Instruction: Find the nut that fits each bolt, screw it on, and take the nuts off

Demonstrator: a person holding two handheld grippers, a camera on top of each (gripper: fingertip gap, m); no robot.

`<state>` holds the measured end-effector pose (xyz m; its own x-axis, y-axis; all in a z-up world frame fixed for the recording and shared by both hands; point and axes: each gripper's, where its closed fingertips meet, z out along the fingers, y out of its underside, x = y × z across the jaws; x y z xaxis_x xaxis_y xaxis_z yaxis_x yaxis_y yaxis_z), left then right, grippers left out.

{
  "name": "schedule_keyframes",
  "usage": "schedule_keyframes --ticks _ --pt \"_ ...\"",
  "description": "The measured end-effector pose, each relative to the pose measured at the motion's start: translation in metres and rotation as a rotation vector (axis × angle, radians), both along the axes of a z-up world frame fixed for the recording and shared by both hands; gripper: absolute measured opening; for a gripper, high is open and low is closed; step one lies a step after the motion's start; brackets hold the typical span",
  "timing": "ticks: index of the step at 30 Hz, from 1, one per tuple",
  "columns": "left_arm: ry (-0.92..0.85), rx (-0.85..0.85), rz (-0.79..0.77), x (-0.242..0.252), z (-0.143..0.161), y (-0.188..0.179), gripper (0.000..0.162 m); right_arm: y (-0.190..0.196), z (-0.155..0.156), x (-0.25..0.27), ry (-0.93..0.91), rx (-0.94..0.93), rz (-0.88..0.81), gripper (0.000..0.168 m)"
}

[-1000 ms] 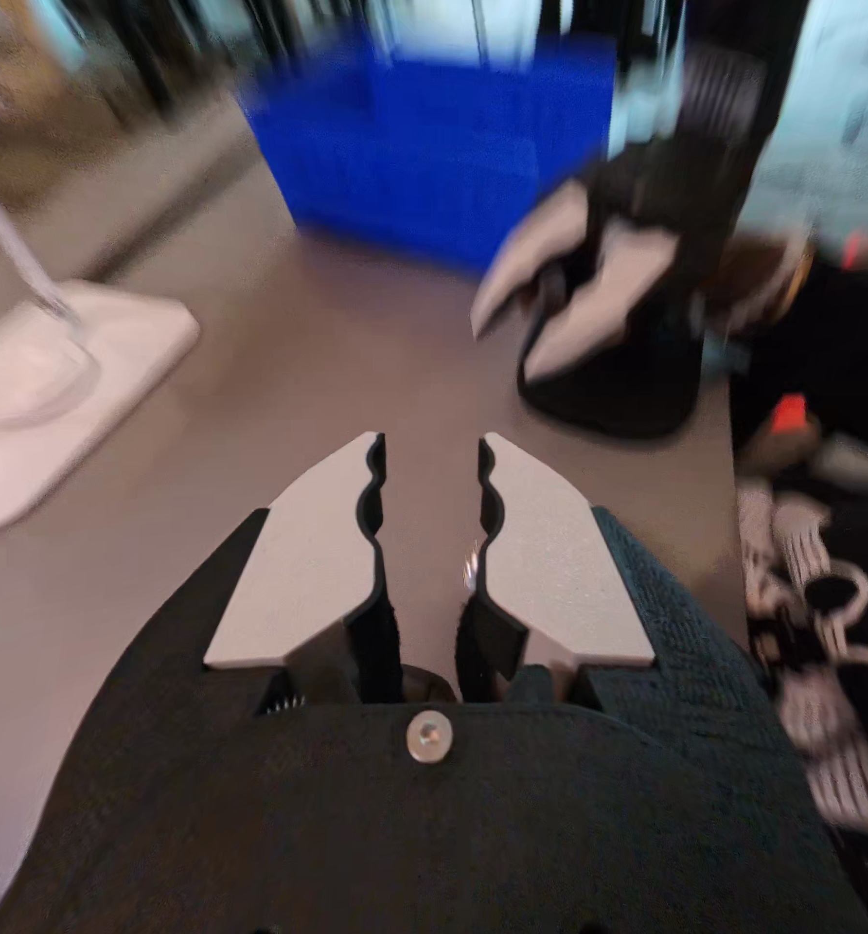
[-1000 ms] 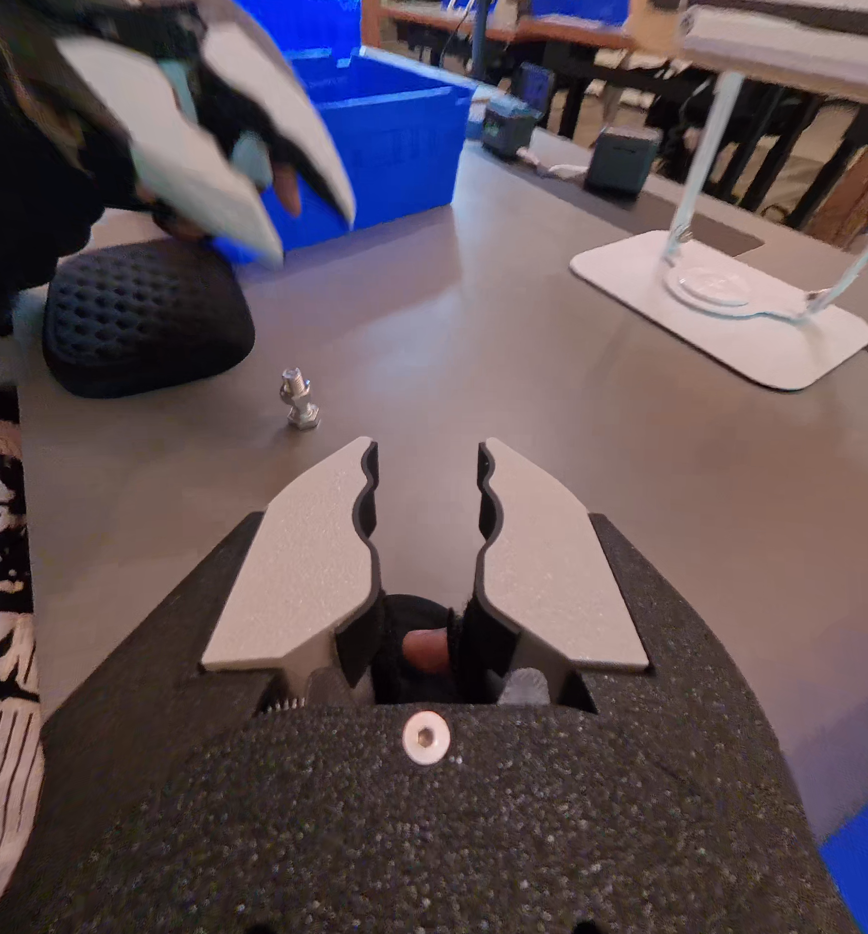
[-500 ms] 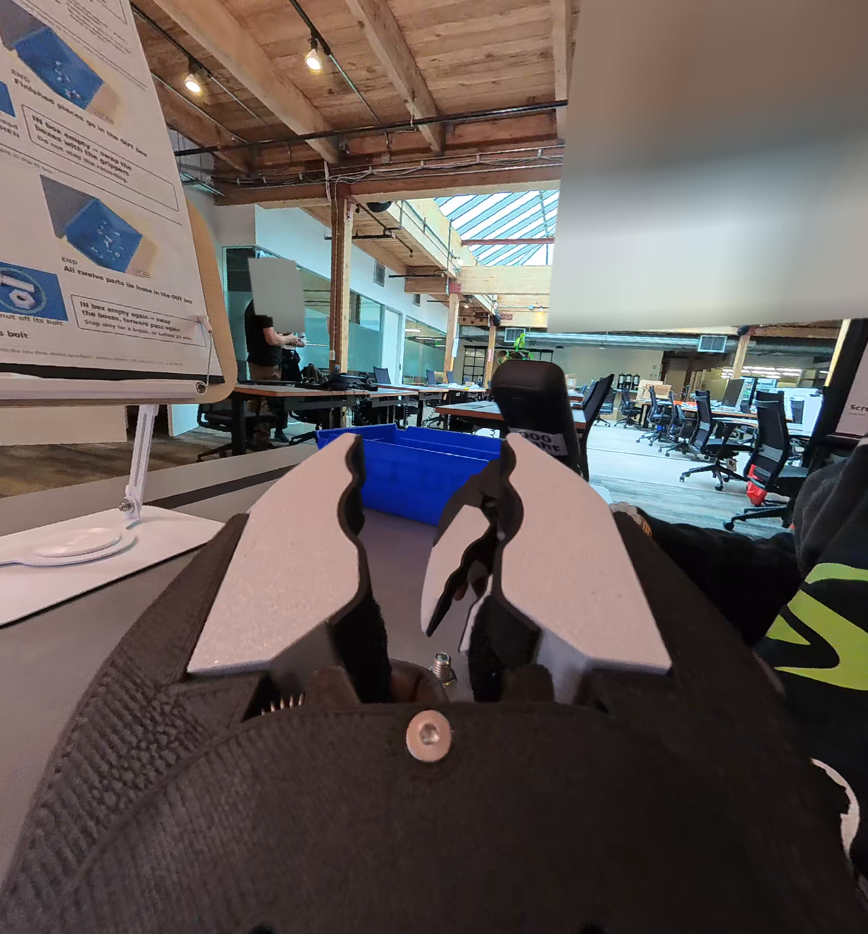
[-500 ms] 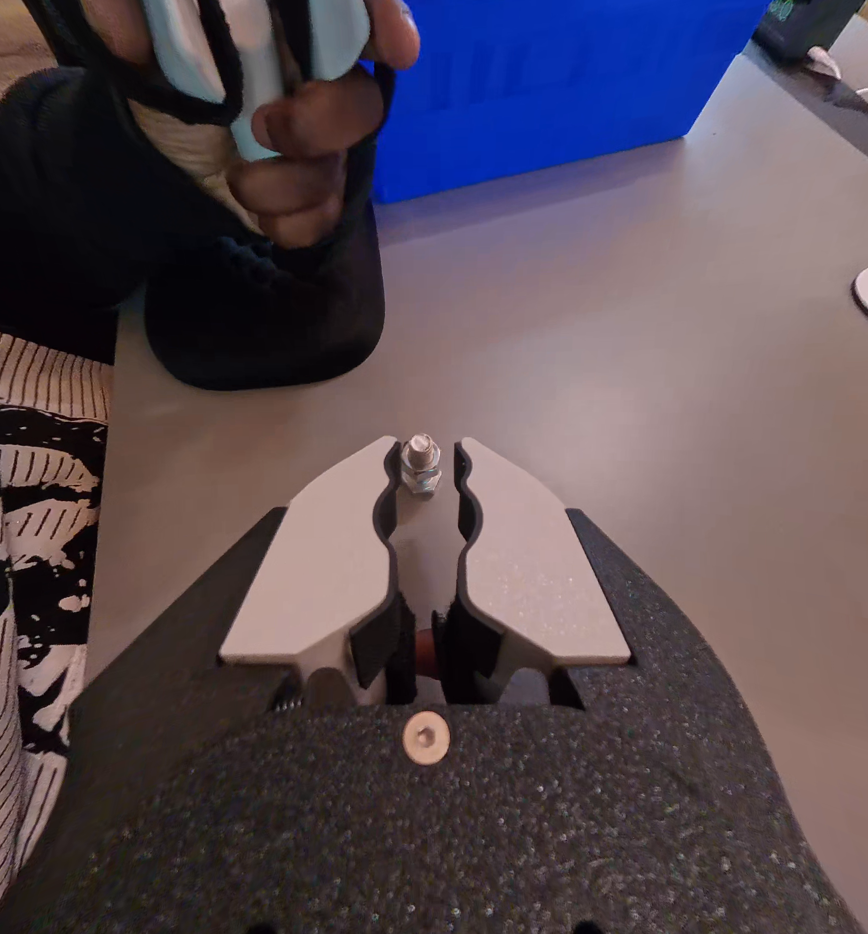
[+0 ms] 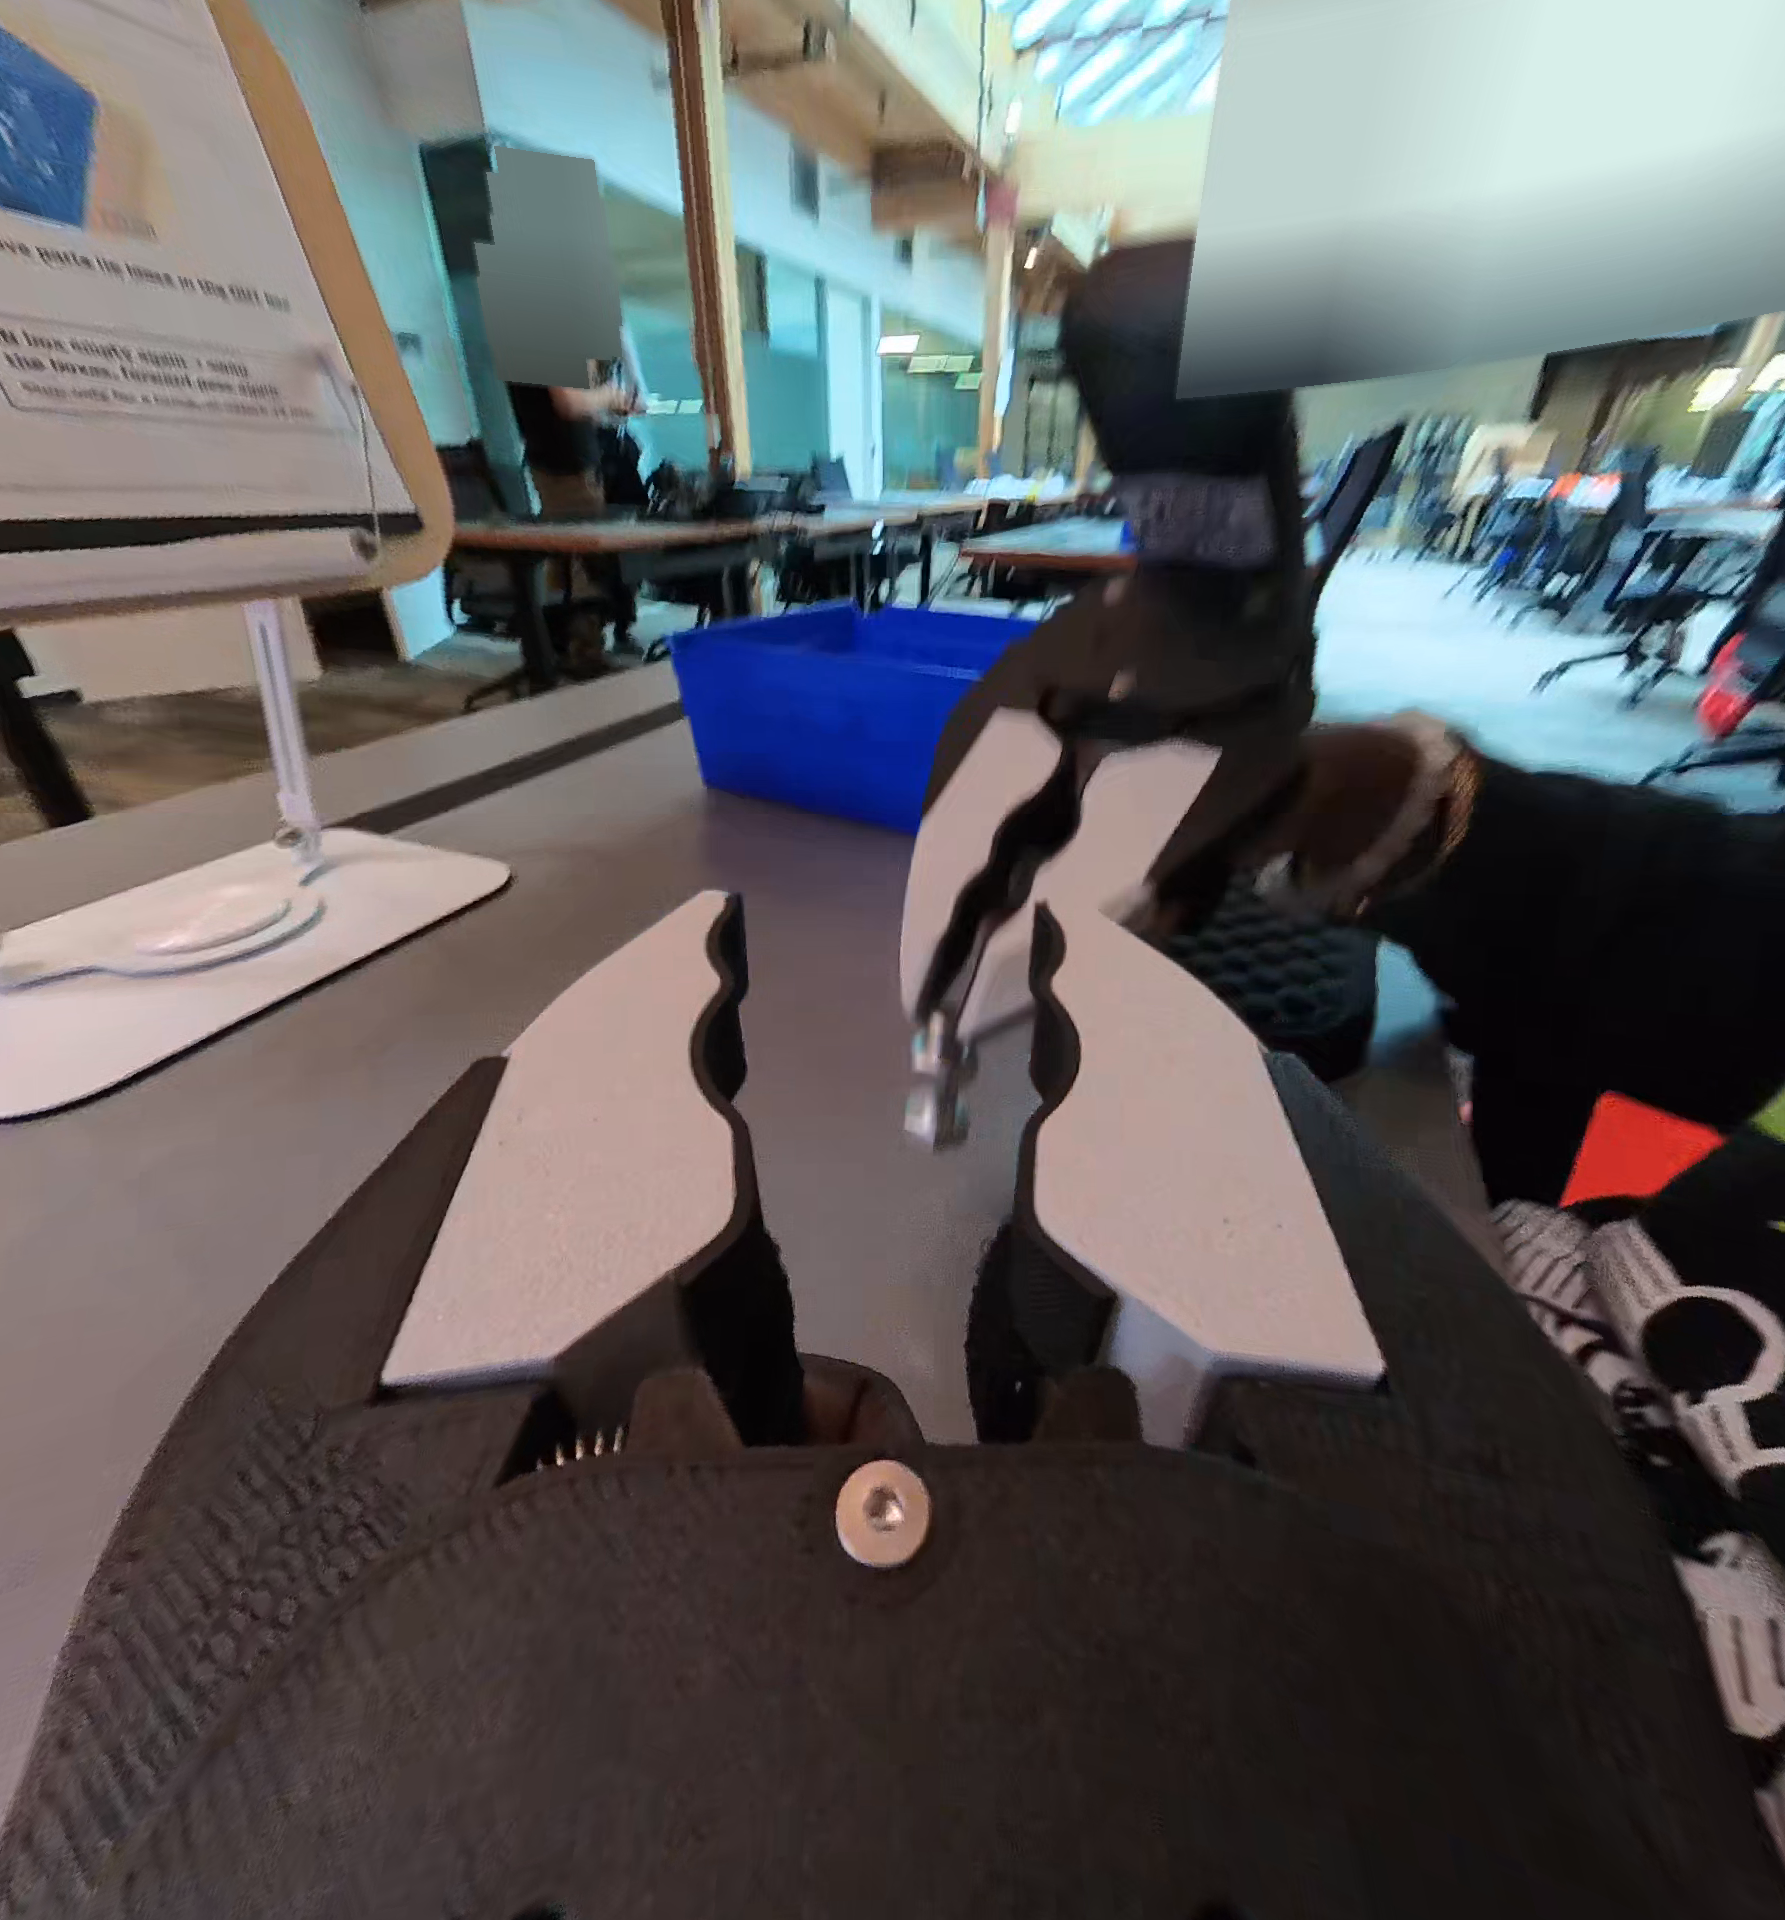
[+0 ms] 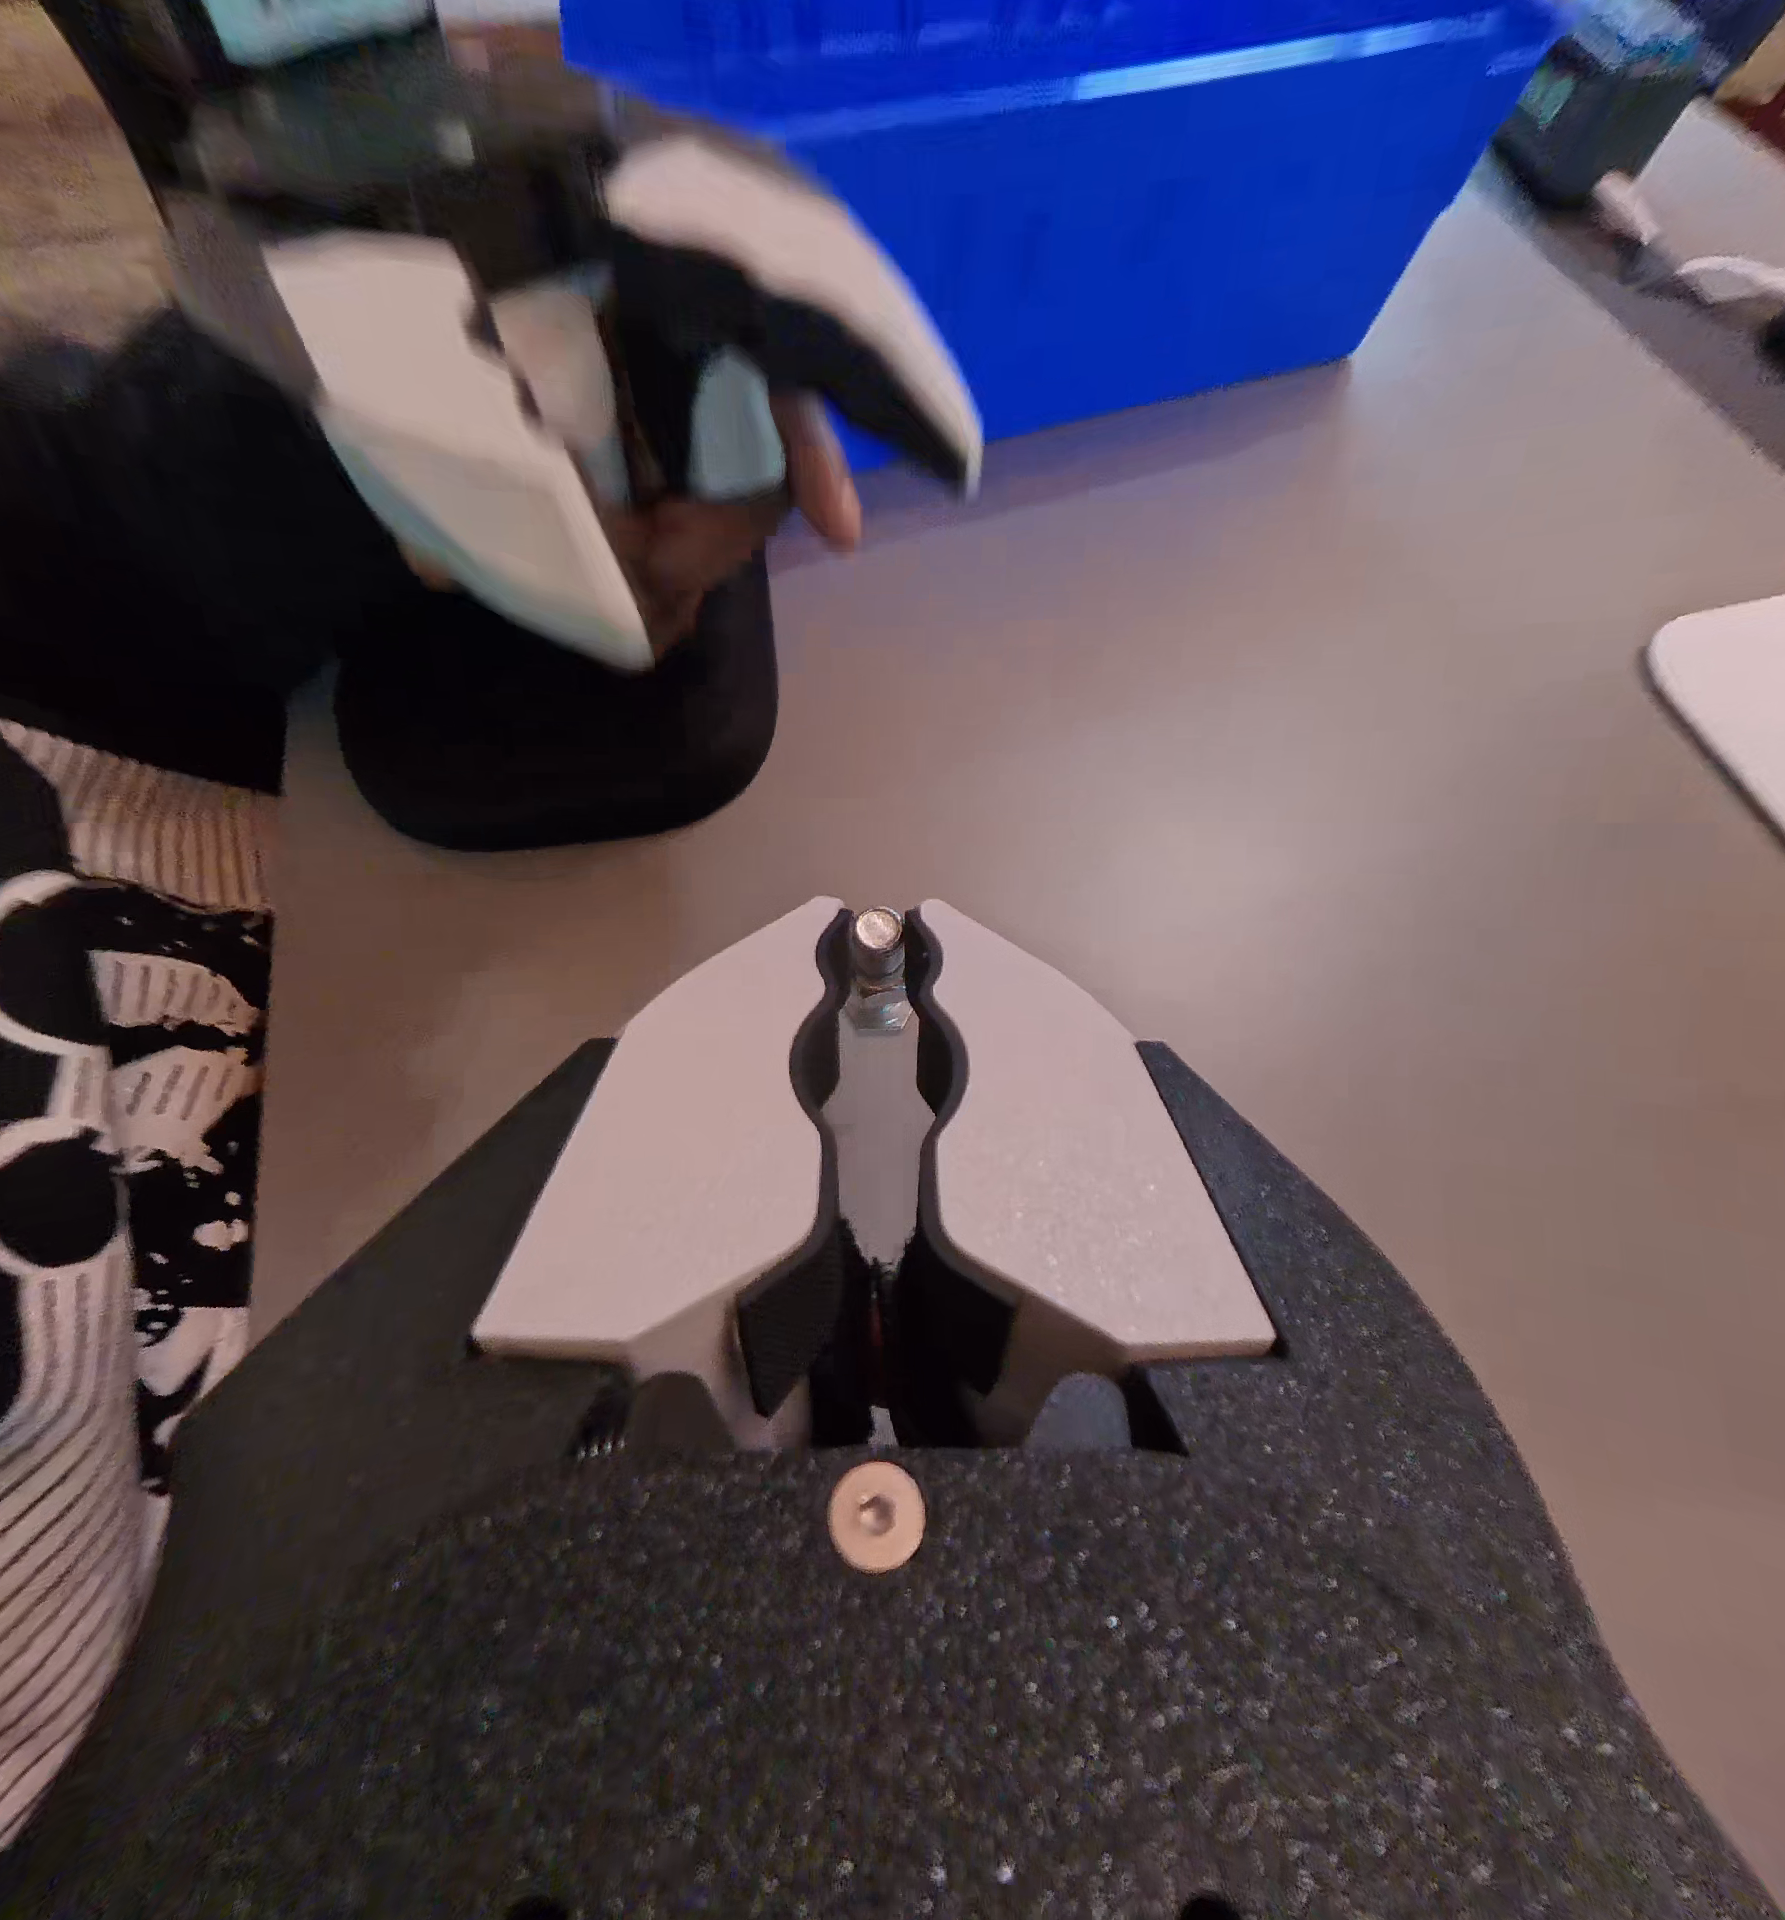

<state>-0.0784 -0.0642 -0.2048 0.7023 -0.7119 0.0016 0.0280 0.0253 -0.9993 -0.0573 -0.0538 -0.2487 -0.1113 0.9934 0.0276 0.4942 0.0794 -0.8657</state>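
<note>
My right gripper is shut on a small silver bolt and grips its threaded shank at the fingertips. A nut sits on the bolt just behind the tips. In the left wrist view the right gripper points down at the grey table, with the bolt hanging head-down from its tips, at or just above the surface. My left gripper is open and empty and faces the bolt from close by. It shows blurred in the right wrist view.
A blue bin stands at the back of the table, also in the right wrist view. A black padded cushion lies beside it. A white stand base holding an instruction board is at the left. A person's patterned clothing lies along the table's edge. Tip to tip, the grippers are about 6 cm apart.
My right gripper moved onto the bolt standing on the table and shut on it. My left gripper swung around, tilted down and now faces the held bolt.
</note>
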Motion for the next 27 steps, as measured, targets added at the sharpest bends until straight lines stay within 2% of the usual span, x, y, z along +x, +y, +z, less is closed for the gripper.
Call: schedule_keyframes --ticks 5,9,17,27 --pt "0.125 -0.057 0.15 0.011 -0.013 0.015 0.053 0.0 0.063 0.006 0.114 -0.014 -0.027 0.009" --pt "0.141 -0.061 0.187 0.027 -0.014 0.018 0.051 -0.007 0.087 0.003 0.153 -0.002 -0.039 0.009" --pt "0.111 -0.028 0.018 0.049 -0.01 0.0 0.036 -0.028 0.081 0.003 0.104 -0.013 0.075 0.009" --pt "0.096 -0.038 -0.004 0.052 -0.011 0.0 0.024 -0.029 0.074 0.004 0.089 -0.034 0.077 0.009"
